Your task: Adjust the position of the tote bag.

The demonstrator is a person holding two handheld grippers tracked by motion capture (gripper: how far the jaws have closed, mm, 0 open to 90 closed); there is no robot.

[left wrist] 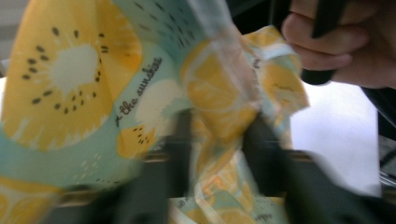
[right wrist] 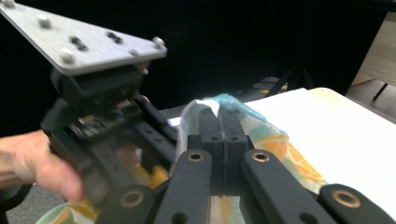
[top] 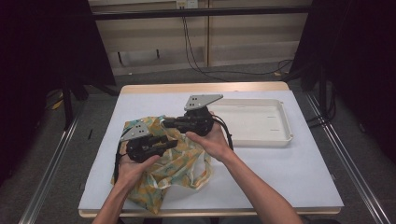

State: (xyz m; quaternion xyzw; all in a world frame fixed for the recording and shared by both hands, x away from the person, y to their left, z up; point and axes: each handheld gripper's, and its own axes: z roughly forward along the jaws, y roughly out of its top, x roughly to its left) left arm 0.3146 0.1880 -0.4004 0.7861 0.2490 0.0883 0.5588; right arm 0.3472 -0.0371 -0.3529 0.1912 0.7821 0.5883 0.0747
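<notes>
Okay, your right tool [right wrist: 219, 140] is pressed tight together w/ a fold of the fruit-print bag [top: 163, 163] pinched in it; in the right gripper view the cloth edge pokes up just behind the closed jaws. Your left tool [left wrist: 217, 140] has its jaws spread a little, w/ a bunched strip of that bag between them. The pic's blurred there, but the fabric looks squeezed by both, so call it a pinch on the bag.

From the high view both tools sit close together over the bag's upper part, the left tool [top: 173, 143] pointing right, the right tool [top: 164, 122] pointing left, tips nearly meeting.

Bag itself: thin cloth or plastic, mint green w/ yellow-orange citrus and kiwi slices, some script lettering on it. It's crumpled, lower part lying on the white bench [top: 289, 177] at the front left, one loop handle [top: 201, 175] flopped out to the right. White tray [top: 280, 140] sits just right of your right hand [top: 212, 140], apart from the bag.
</notes>
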